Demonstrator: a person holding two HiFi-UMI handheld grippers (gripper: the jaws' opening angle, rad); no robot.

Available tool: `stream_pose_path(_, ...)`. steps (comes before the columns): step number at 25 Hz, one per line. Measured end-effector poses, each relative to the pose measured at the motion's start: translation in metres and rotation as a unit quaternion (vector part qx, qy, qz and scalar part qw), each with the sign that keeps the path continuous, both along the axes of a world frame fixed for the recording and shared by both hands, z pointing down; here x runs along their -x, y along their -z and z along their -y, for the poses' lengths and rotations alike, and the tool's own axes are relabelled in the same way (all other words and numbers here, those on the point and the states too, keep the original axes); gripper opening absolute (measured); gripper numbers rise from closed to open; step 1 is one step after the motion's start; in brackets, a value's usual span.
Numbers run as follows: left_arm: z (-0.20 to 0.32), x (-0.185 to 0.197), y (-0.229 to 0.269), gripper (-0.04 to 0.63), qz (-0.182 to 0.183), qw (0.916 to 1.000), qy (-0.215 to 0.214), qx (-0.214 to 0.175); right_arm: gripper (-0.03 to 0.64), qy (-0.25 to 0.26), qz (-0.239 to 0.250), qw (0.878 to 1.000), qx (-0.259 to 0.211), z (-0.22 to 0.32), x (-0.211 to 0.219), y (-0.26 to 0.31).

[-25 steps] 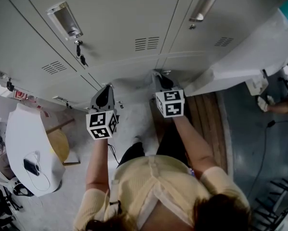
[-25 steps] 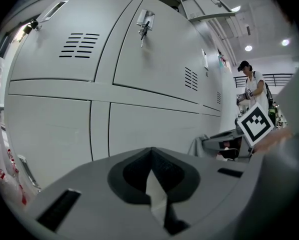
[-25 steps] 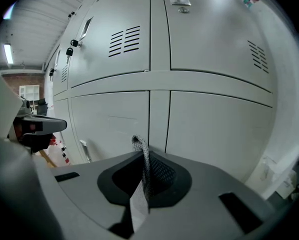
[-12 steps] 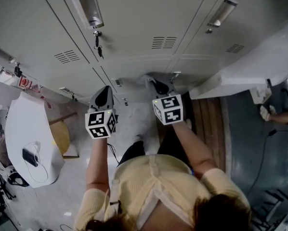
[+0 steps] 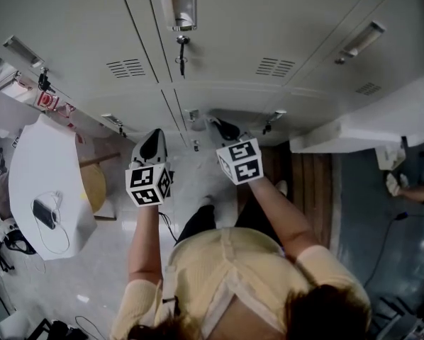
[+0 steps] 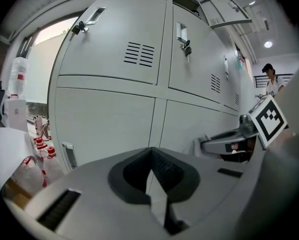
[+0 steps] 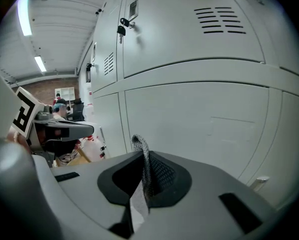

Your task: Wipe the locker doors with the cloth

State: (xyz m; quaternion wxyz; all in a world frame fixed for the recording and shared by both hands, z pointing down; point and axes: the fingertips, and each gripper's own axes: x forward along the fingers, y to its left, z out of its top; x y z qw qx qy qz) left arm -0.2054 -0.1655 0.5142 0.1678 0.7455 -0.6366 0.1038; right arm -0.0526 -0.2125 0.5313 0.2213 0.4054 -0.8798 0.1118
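Grey locker doors (image 5: 77,27) fill the far side of the head view, and a key (image 5: 180,52) hangs from one lock. My left gripper (image 5: 153,140) is held low before the lower doors (image 6: 109,109), shut with nothing between its jaws. My right gripper (image 5: 226,127) points at a lower door (image 7: 199,114) from a short way off. It is shut on a strip of grey mesh cloth (image 7: 141,156) that sticks up from between the jaws. The cloth does not touch the door.
A white table (image 5: 35,176) with a dark device (image 5: 45,213) stands at the left, a wooden stool (image 5: 91,193) beside it. A white slanted panel (image 5: 368,129) juts out at the right over wood planking (image 5: 311,183). A person's arm (image 5: 410,190) shows at the far right.
The head view has swung left, so the keyed door now sits near the centre. The right gripper has drifted slightly left. Both grippers stay shut.
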Motion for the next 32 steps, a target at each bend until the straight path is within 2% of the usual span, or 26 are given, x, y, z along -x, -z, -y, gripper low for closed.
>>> stream_pose_path(9,-0.013,0.027,-0.011,0.002,-0.006,0.9996,0.023,0.015,0.015,0.035,-0.01,0.999,0.017,0.002,0.049,-0.021)
stream_pose_path(16,-0.013,0.031,-0.02,0.002,-0.009,0.9995,0.023,0.021,0.015,0.035,-0.027,0.999,0.011,0.013,0.062,-0.034)
stream_pose_path(24,-0.005,0.024,-0.028,0.002,-0.013,0.9994,0.012,0.03,0.015,0.007,-0.039,0.999,0.012,0.023,0.04,-0.04)
stream_pose_path(32,0.009,-0.004,-0.03,0.002,-0.006,0.9992,-0.022,0.033,0.015,-0.028,-0.039,0.999,0.013,0.03,0.005,-0.041)
